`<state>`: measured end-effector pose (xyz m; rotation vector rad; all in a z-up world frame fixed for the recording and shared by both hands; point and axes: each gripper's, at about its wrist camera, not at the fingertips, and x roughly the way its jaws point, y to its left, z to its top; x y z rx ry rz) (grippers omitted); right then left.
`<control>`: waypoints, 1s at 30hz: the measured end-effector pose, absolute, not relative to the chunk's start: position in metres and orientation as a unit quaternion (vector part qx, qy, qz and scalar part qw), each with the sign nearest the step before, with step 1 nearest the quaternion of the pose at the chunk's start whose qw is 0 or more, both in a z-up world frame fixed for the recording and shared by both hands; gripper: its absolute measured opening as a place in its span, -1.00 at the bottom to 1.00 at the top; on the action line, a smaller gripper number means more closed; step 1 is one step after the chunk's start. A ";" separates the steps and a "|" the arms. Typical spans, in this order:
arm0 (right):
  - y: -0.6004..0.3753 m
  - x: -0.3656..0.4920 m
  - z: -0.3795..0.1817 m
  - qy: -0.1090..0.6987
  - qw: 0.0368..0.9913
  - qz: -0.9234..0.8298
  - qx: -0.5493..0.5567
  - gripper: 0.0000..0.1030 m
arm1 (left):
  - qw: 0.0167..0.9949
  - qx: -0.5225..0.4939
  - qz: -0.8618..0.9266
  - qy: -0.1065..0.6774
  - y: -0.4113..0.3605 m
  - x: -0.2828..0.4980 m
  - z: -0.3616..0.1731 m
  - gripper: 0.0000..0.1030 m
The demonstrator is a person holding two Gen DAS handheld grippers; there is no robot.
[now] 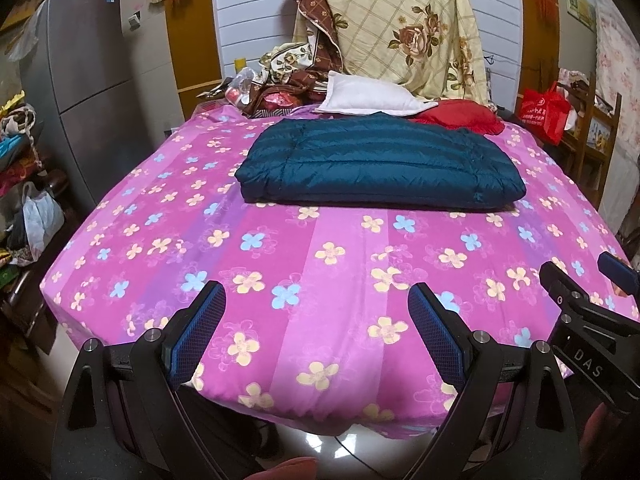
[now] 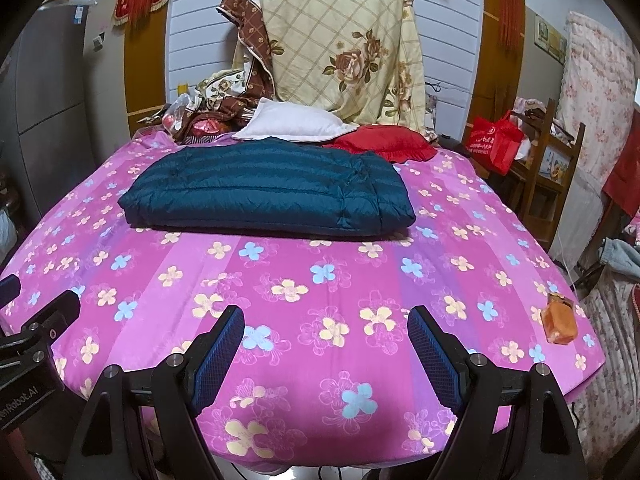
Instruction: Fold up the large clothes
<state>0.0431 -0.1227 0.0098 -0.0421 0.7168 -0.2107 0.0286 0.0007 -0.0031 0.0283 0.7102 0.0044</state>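
Note:
A dark teal quilted down jacket [image 1: 380, 164] lies folded into a flat rectangle on the far half of the pink flowered bed [image 1: 320, 248]. It also shows in the right wrist view [image 2: 268, 188]. My left gripper [image 1: 316, 312] is open and empty, held over the near edge of the bed, well short of the jacket. My right gripper [image 2: 326, 334] is open and empty, also over the near edge. The right gripper shows at the right edge of the left wrist view [image 1: 580, 276]. Nothing is held.
A white pillow [image 1: 368, 96] and a red cushion [image 1: 456, 116] lie behind the jacket, with a floral quilt [image 1: 400, 24] draped above. An orange object [image 2: 558, 320] sits near the bed's right edge. A fridge [image 1: 100, 92] stands left; a red bag [image 1: 544, 108] right.

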 end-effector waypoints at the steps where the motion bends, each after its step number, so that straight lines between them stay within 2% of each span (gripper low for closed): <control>1: -0.123 0.043 0.010 0.350 0.931 -0.103 -0.022 0.59 | 0.938 0.014 0.003 0.348 0.001 0.029 -0.003 0.80; 30: -0.112 0.038 0.014 0.327 0.942 -0.077 -0.019 0.59 | 0.933 0.010 -0.008 0.359 0.001 0.031 -0.013 0.80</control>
